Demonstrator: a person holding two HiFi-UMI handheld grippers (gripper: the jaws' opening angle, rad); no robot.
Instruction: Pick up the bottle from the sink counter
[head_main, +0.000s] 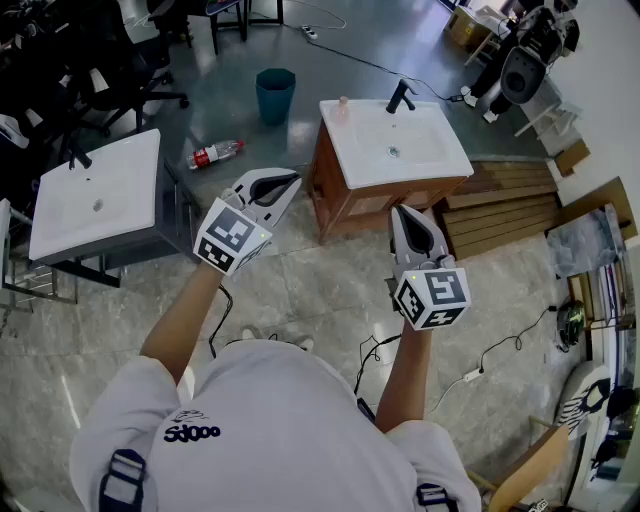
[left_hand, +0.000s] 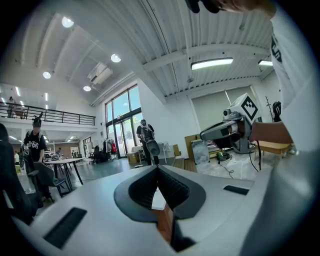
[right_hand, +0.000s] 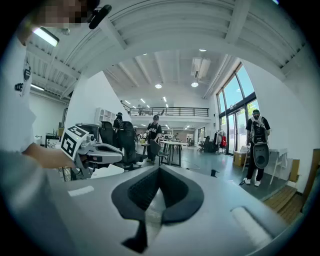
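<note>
A small pink bottle (head_main: 343, 103) stands at the back left corner of the white sink counter (head_main: 430, 160), left of the black faucet (head_main: 400, 97). The counter sits on a wooden cabinet (head_main: 345, 200). My left gripper (head_main: 287, 184) is held in the air short of the cabinet's left side, its jaws shut with nothing between them; its tips meet in its own view (left_hand: 158, 167). My right gripper (head_main: 404, 211) hovers in front of the cabinet, also shut and empty (right_hand: 159, 167). Both grippers are well short of the bottle.
A second white sink (head_main: 95, 195) stands at the left on a dark frame. A plastic bottle with a red label (head_main: 215, 153) lies on the floor near a teal bin (head_main: 275, 95). Wooden planks (head_main: 510, 205) lie right of the cabinet. Cables run across the floor.
</note>
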